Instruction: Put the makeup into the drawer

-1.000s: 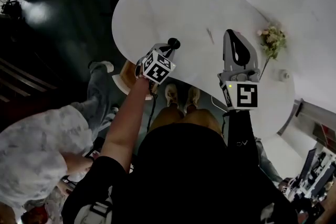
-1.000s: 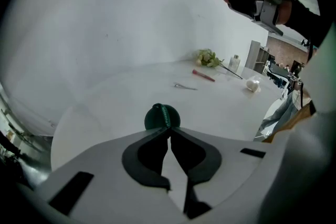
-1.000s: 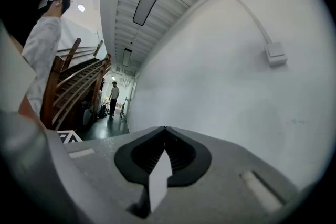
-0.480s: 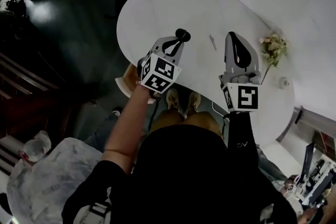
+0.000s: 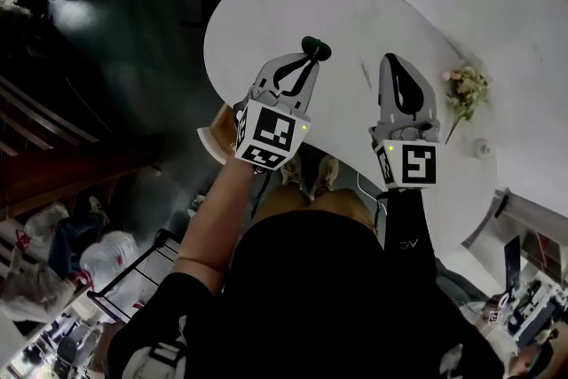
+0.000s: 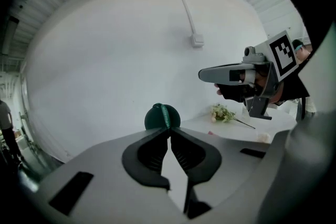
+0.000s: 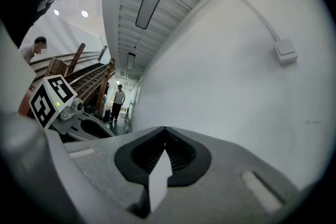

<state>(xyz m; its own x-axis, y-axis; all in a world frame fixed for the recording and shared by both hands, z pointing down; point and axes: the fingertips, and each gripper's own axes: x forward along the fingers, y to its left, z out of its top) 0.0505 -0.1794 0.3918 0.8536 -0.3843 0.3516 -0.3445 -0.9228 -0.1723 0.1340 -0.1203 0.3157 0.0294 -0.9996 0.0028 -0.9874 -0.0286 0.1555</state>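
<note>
A white table (image 5: 355, 13) with a rounded edge is sitting against a white wall, and dark floor is spreading away on the left of the head view. Over the table's near side, the left gripper (image 5: 311, 59) is clamping down on a small, round, dark-green makeup piece (image 5: 316, 48). In the left gripper view the jaws are standing almost together, pinching the ball at their very tips, and most of it is poking out beyond them, up in the air and off the tabletop.

The right gripper (image 5: 393, 59) is hanging alongside, well apart from the makeup. Its jaws are closed tip to tip and carrying nothing.

On the table between the two grippers a thin pinkish stick (image 5: 365, 74) is lying flat. Right of the right gripper, a little bunch of flowers (image 5: 466, 89) is resting on the surface, and a small white round thing (image 5: 482, 148) is sitting farther along towards the table's end. Up on the wall, a white cable is running down to a small box (image 6: 197, 39). Far off in the right gripper view, a person (image 7: 119, 97) is standing beside wooden stairs.
</note>
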